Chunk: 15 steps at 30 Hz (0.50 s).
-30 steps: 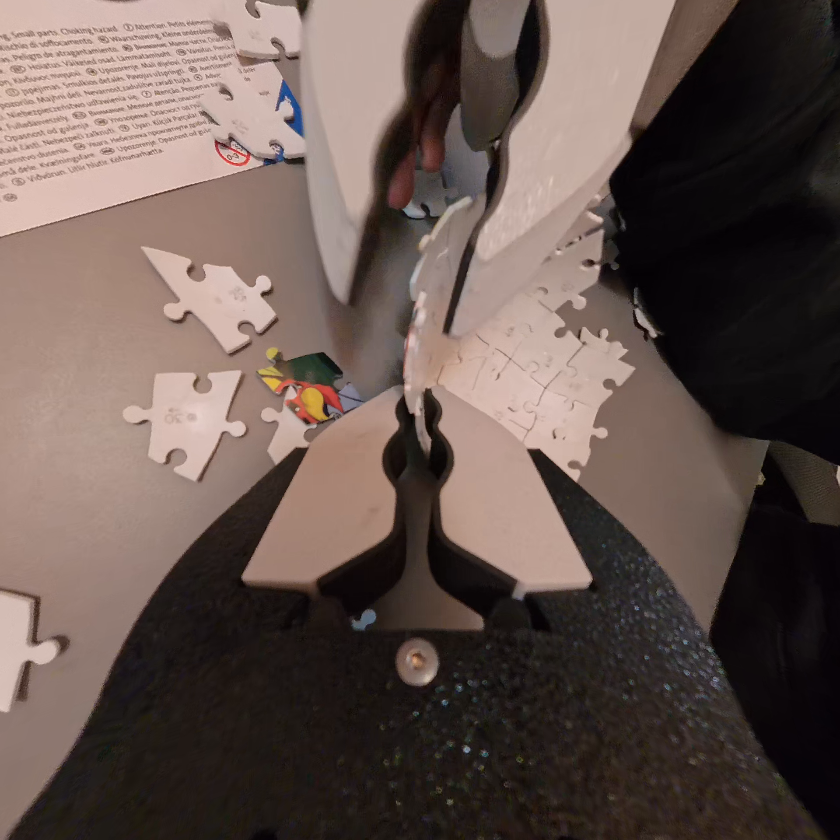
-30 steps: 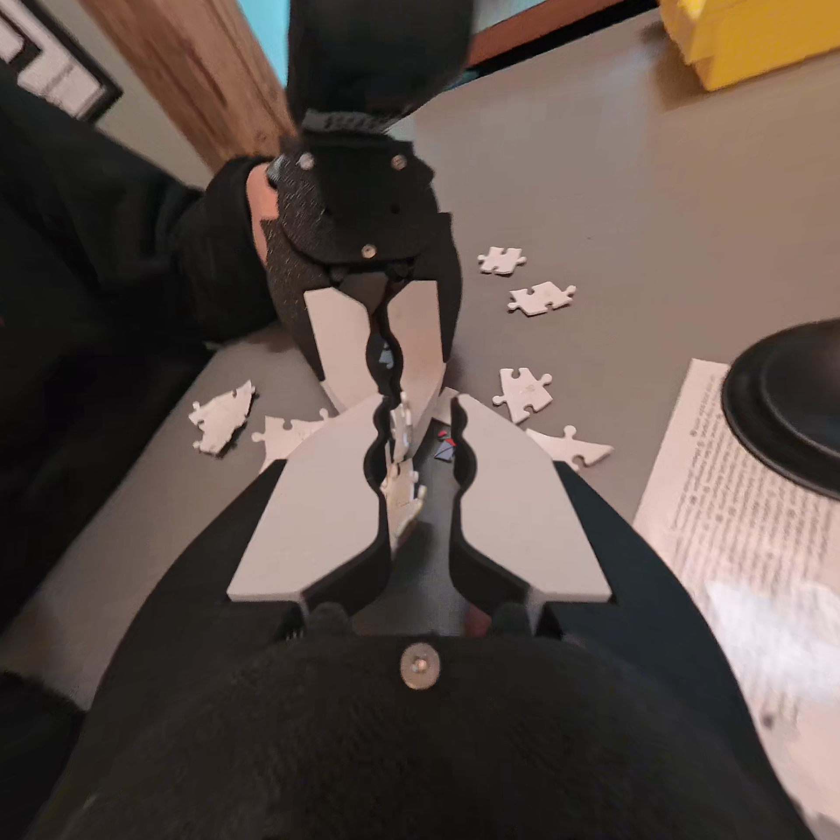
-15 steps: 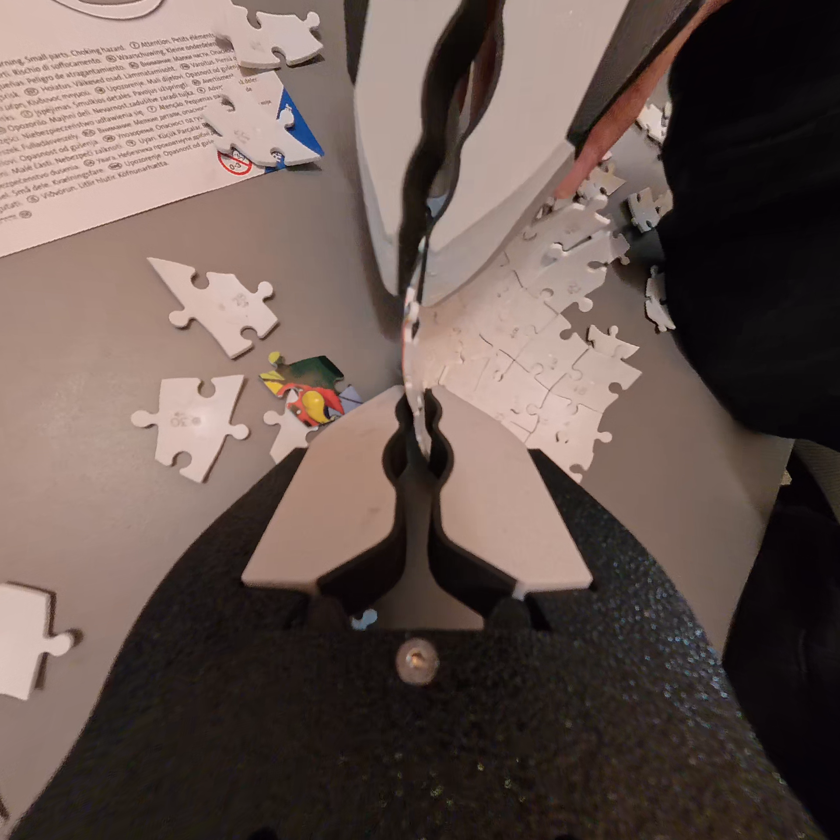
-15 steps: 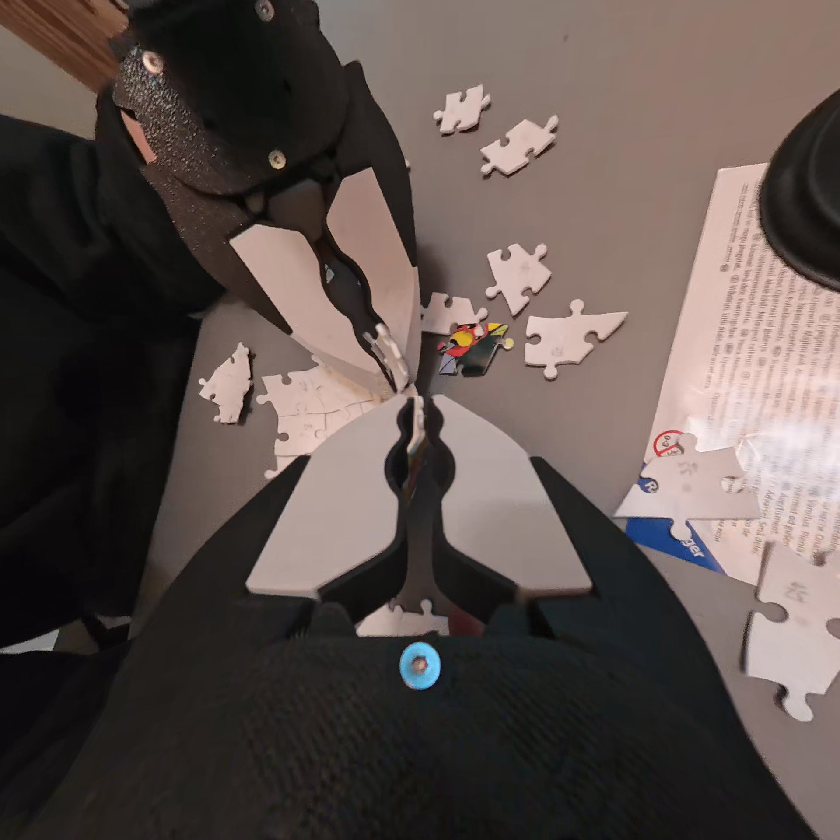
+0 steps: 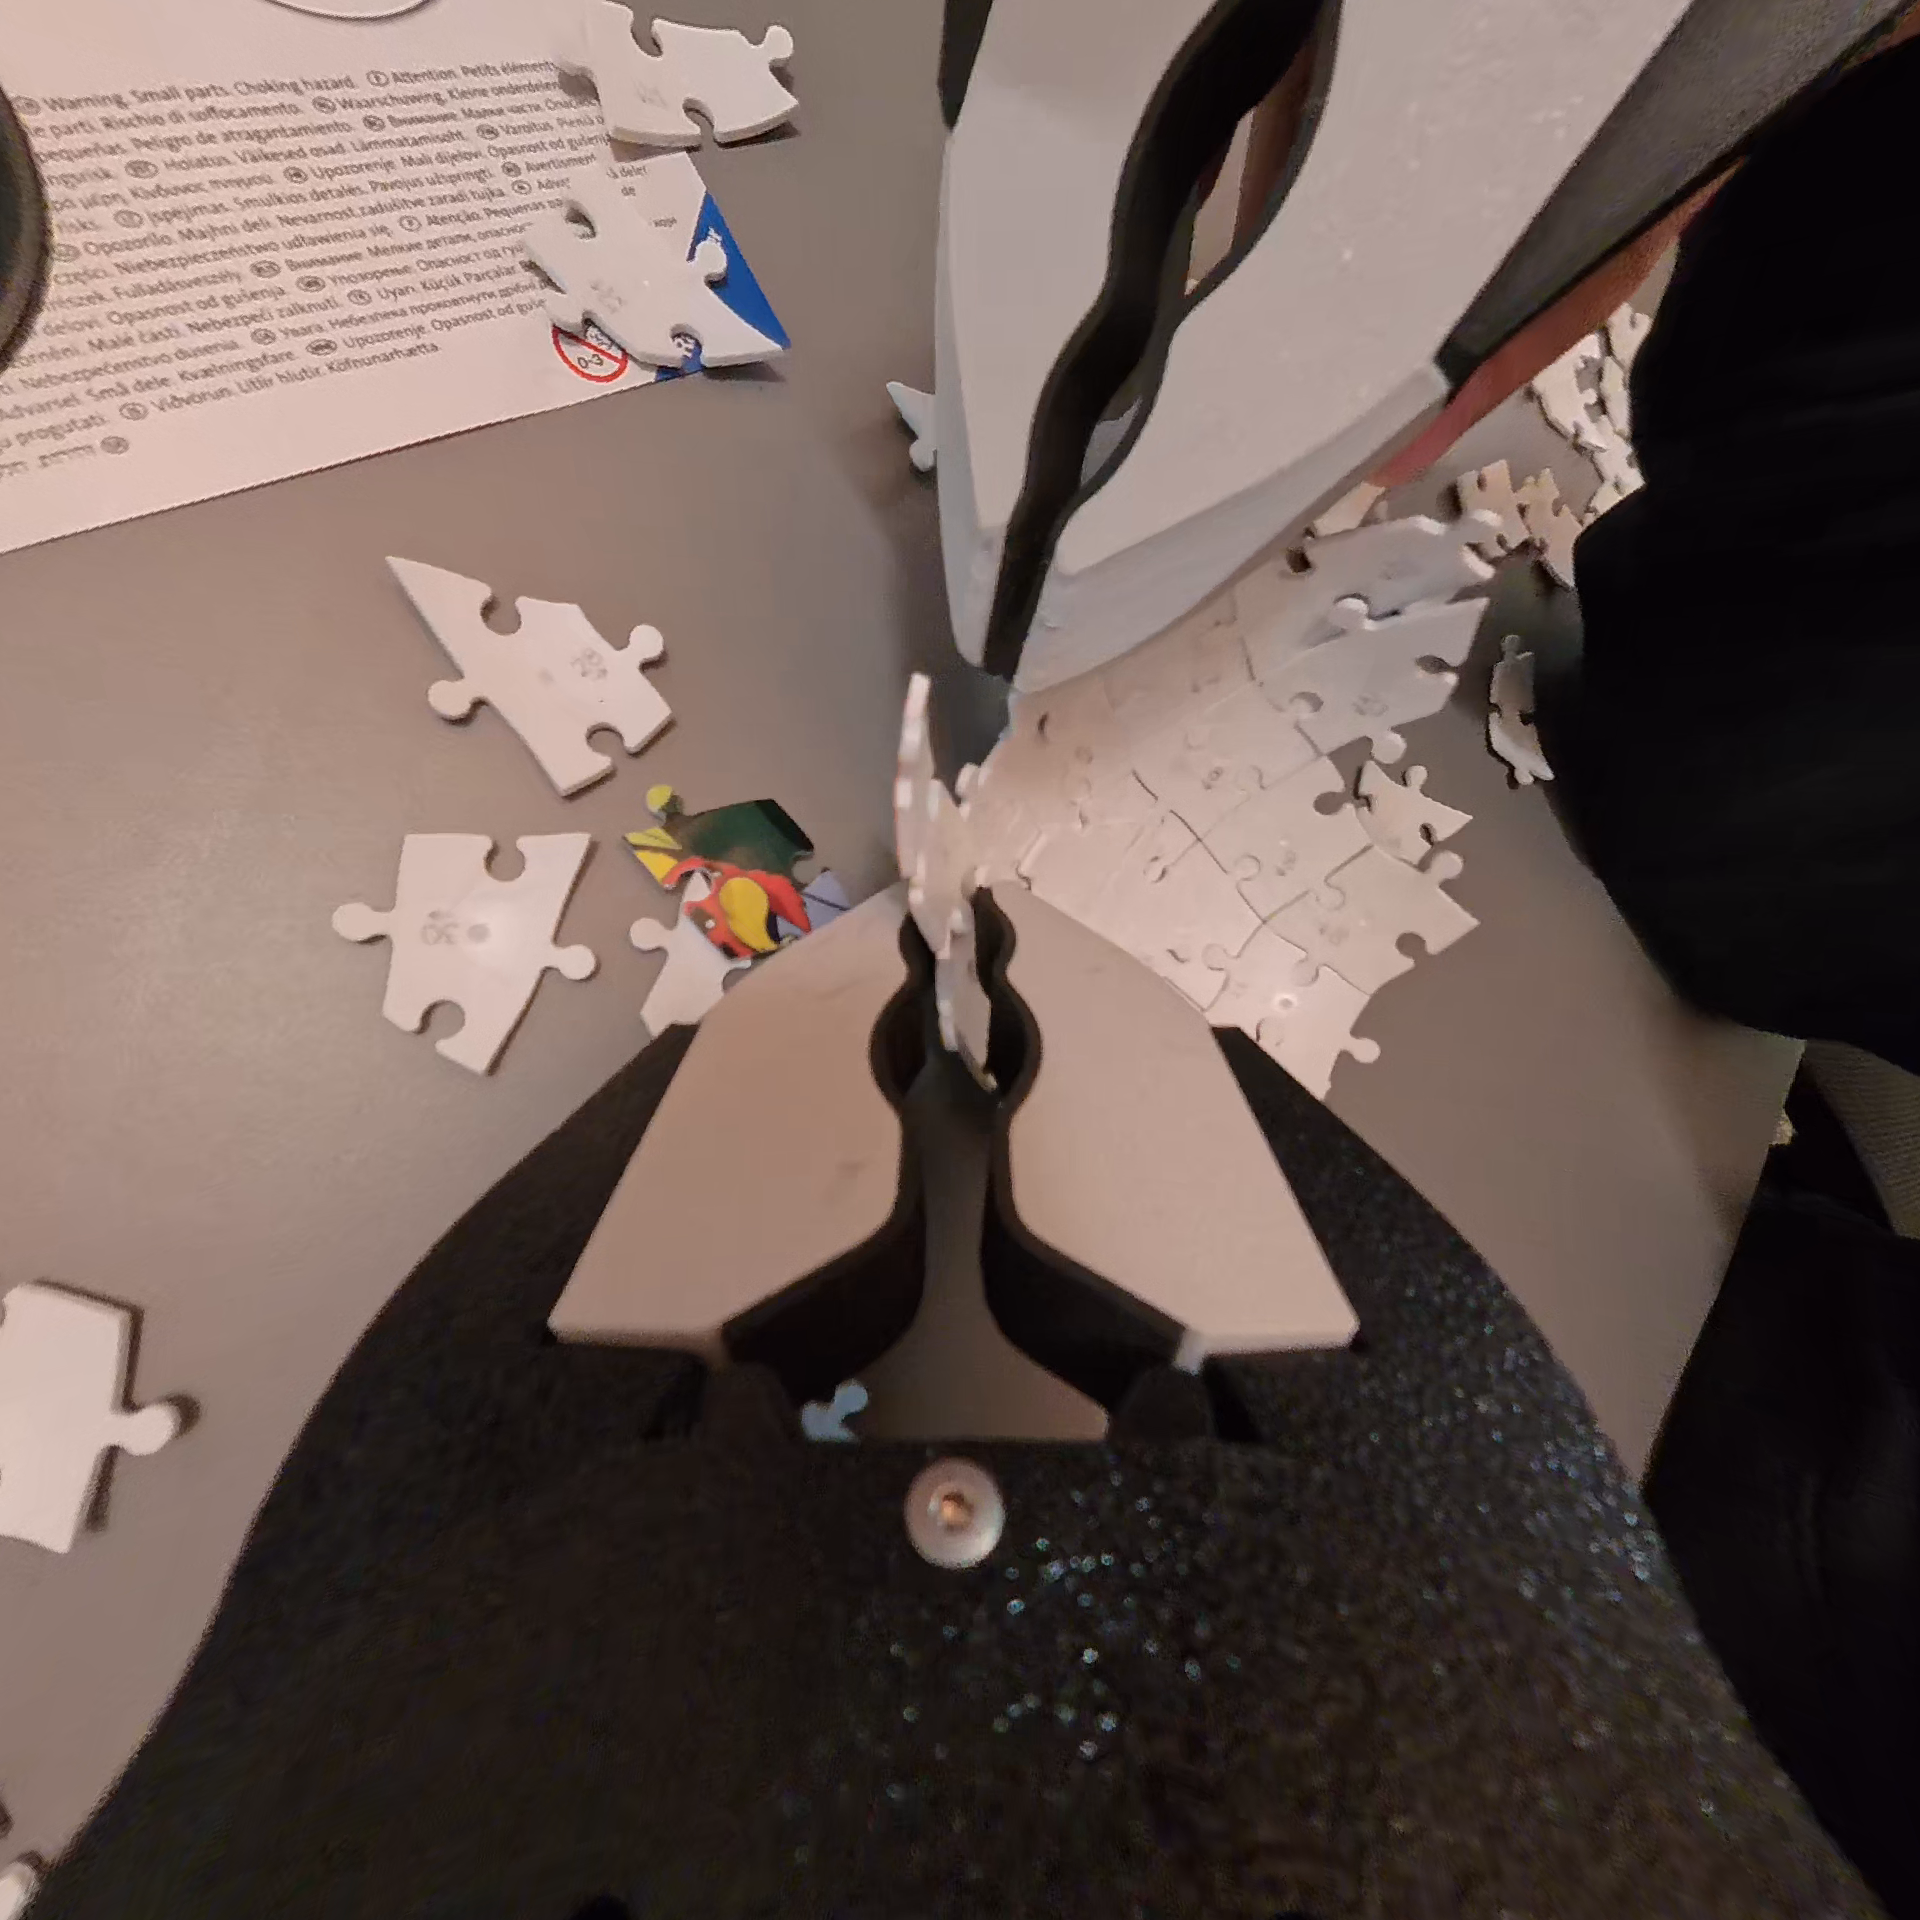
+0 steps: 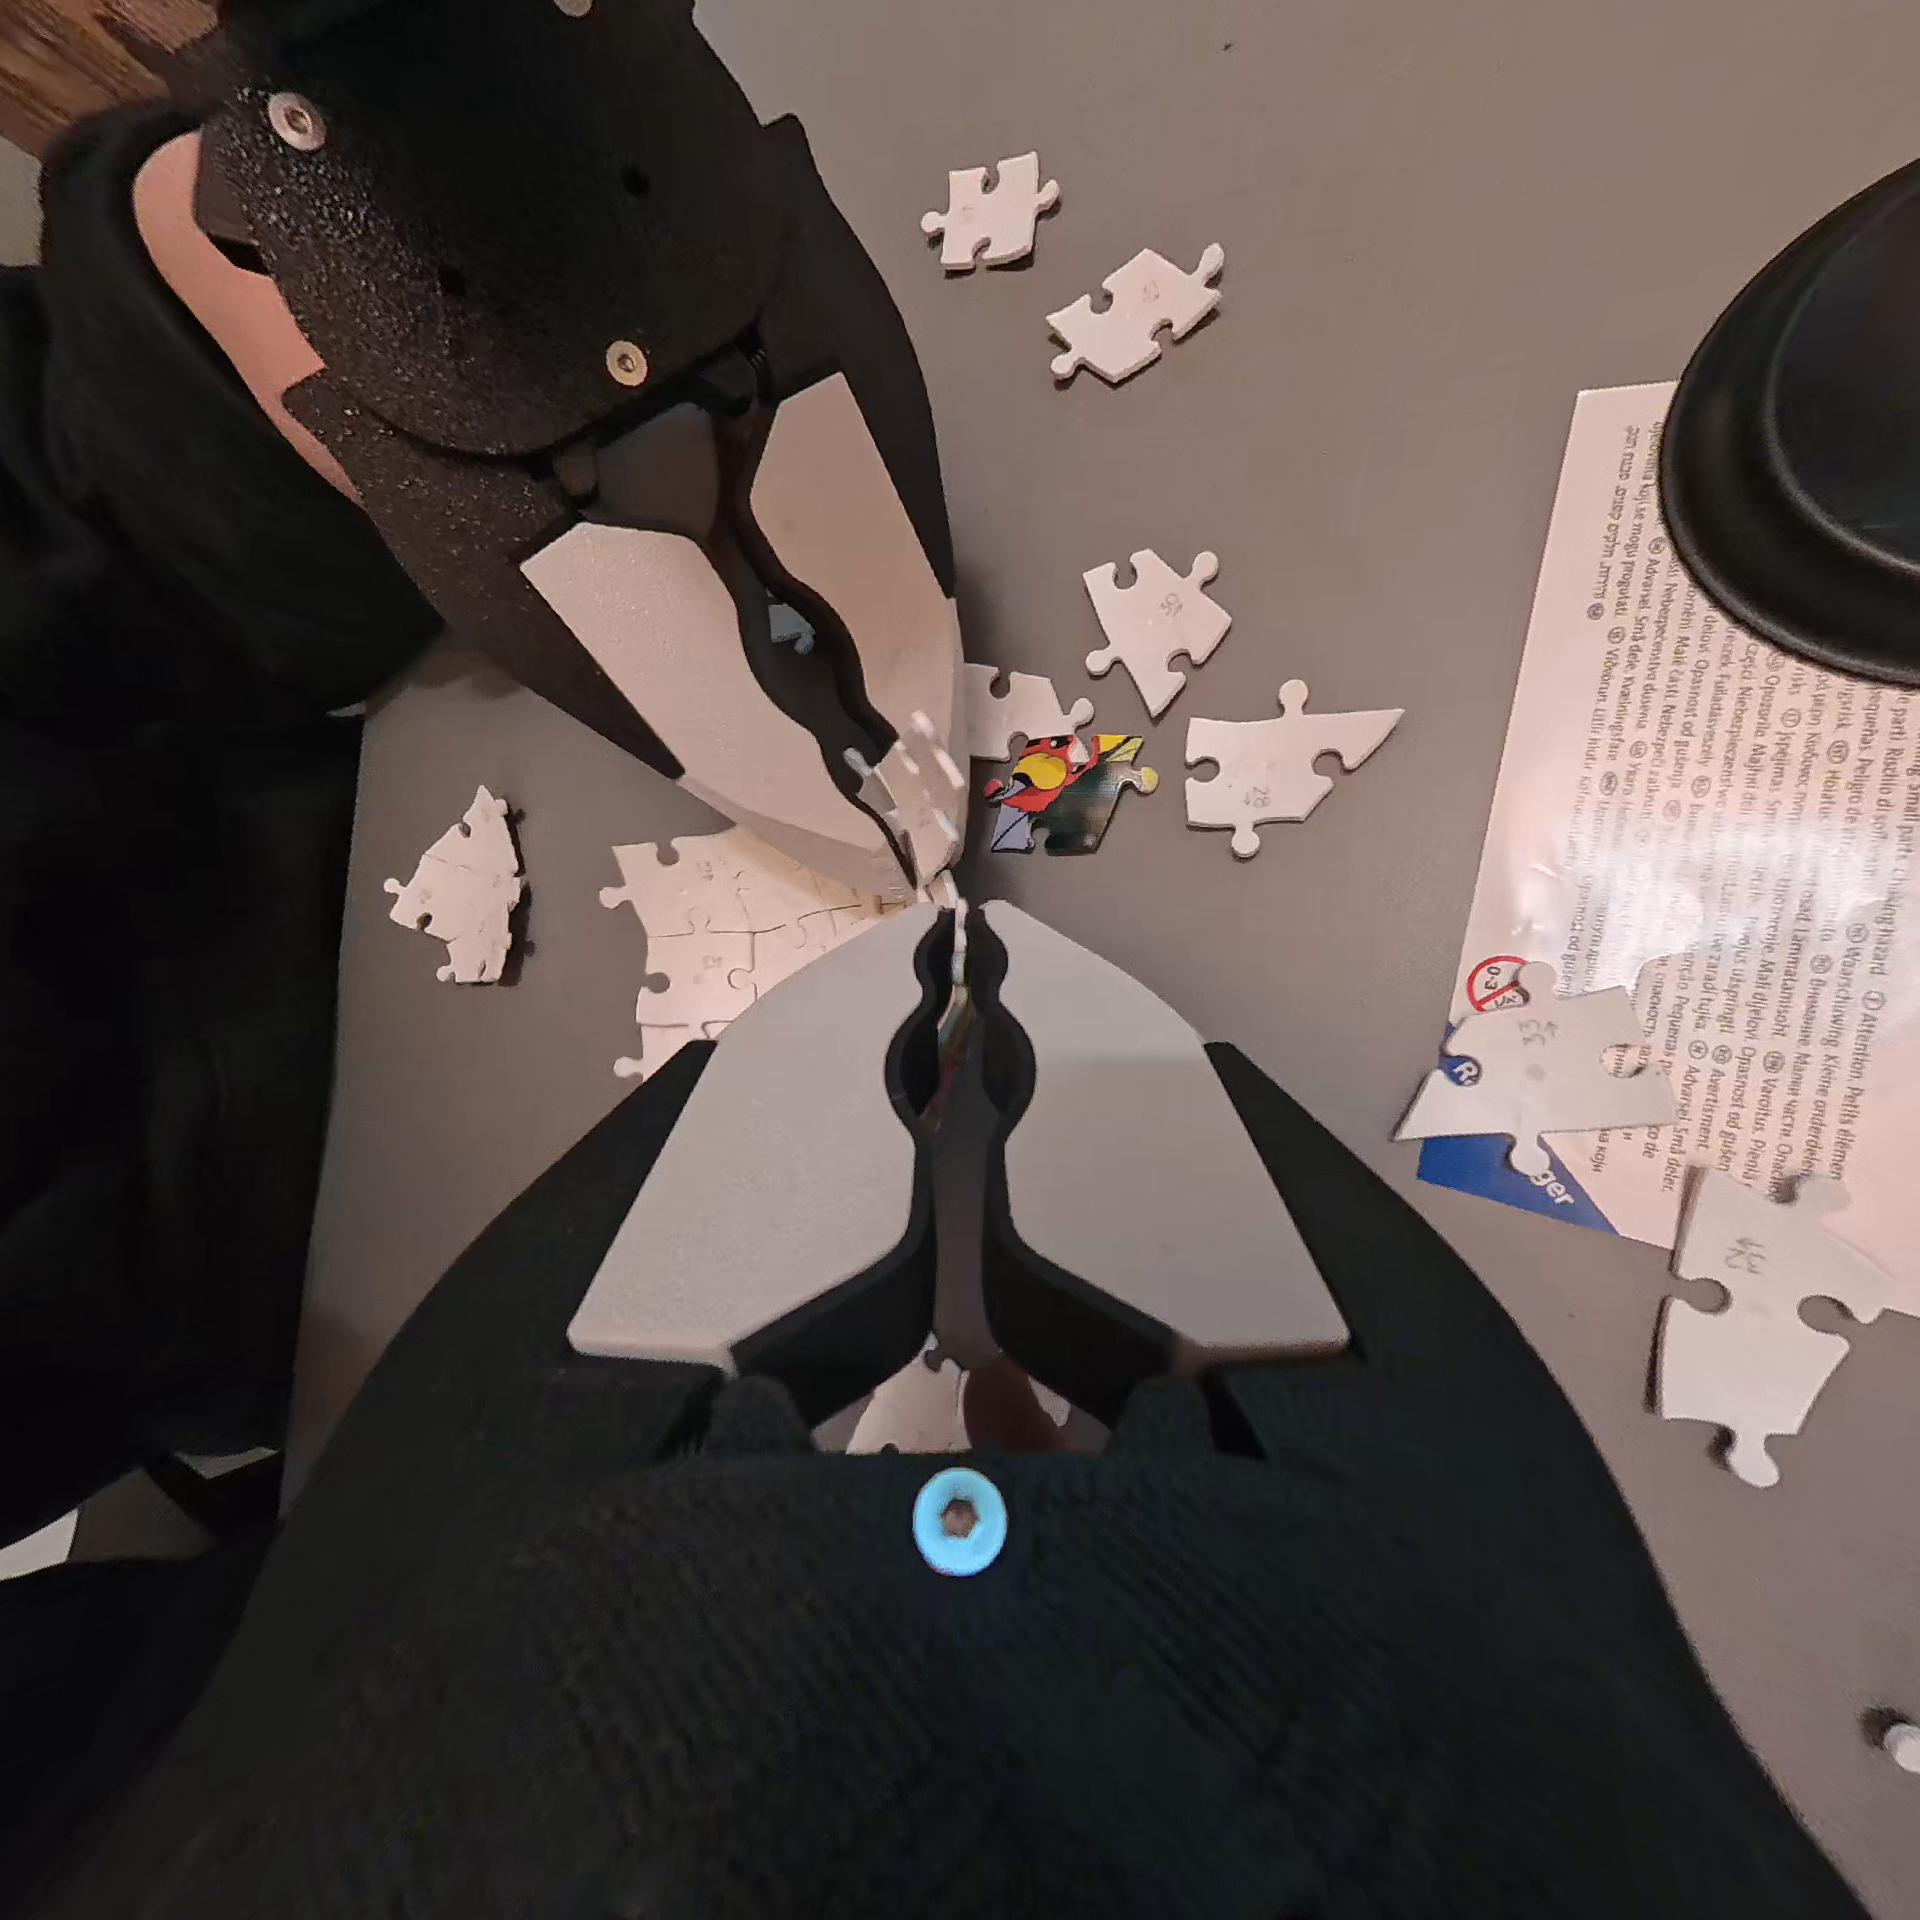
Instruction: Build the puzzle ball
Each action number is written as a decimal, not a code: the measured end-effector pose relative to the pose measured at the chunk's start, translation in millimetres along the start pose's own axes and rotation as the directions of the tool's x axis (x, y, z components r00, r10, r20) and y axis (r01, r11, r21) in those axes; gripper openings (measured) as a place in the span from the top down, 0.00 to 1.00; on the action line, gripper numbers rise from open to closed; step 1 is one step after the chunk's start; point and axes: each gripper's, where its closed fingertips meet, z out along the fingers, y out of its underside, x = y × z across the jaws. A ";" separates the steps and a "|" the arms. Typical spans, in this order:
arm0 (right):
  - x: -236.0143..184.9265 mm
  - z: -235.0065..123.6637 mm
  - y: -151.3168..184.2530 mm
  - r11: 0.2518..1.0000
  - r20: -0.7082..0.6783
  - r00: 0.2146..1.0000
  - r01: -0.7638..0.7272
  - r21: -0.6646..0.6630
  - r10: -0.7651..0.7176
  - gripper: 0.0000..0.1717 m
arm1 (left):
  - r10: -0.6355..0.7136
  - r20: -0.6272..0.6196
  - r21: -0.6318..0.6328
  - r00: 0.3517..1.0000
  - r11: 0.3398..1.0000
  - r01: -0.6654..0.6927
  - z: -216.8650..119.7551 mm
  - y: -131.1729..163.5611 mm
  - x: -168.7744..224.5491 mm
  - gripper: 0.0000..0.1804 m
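— What's my left gripper (image 5: 951, 914) doing?

— Its fingers are closed on the edge of a white puzzle piece (image 5: 935, 831), held on edge, with both pads pressed against it. The piece sticks out toward 12 o'clock from the tips.

— And my right gripper (image 6: 961, 925)?

— Also clamped, on a thin puzzle piece seen edge-on (image 6: 958, 935), white on one side with a strip of colour showing between the fingers. The two grippers meet nearly tip to tip, the left one coming in from 11 o'clock in the right wrist view.

— What lies around them?

— On the grey table (image 5: 208, 675), a joined patch of face-down white pieces (image 5: 1247, 831) sits at 2 o'clock from my left fingers, just under the right gripper. At 10 o'clock lies one colourful face-up piece (image 5: 738, 873), resting partly on a white one, with loose white pieces (image 5: 540, 665) beyond it. A printed leaflet (image 5: 260, 260) lies at 11 o'clock, carrying more white pieces. In the right wrist view, a black round object (image 6: 1818, 416) rests on that leaflet at 2 o'clock.
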 end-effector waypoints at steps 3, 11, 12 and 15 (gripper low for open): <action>-1.3 -1.1 0.5 1.000 0.000 1.000 0.002 -0.002 -0.002 0.99 | 0.004 0.002 0.005 1.000 1.000 -0.004 -0.1 -0.6 -0.2 0.97; 1.4 -2.2 4.5 1.000 0.012 1.000 0.020 0.000 -0.020 0.99 | 0.059 0.009 0.015 0.998 0.998 -0.059 0.9 -2.3 1.7 0.97; 1.8 -2.1 4.9 1.000 0.013 1.000 0.021 0.000 -0.021 0.99 | 0.065 0.013 0.014 0.998 0.998 -0.065 1.4 -2.2 1.9 0.97; 1.7 -2.2 5.2 1.000 0.019 1.000 0.023 0.001 -0.023 0.97 | 0.068 0.014 0.012 0.998 0.998 -0.068 1.9 -2.0 2.0 0.97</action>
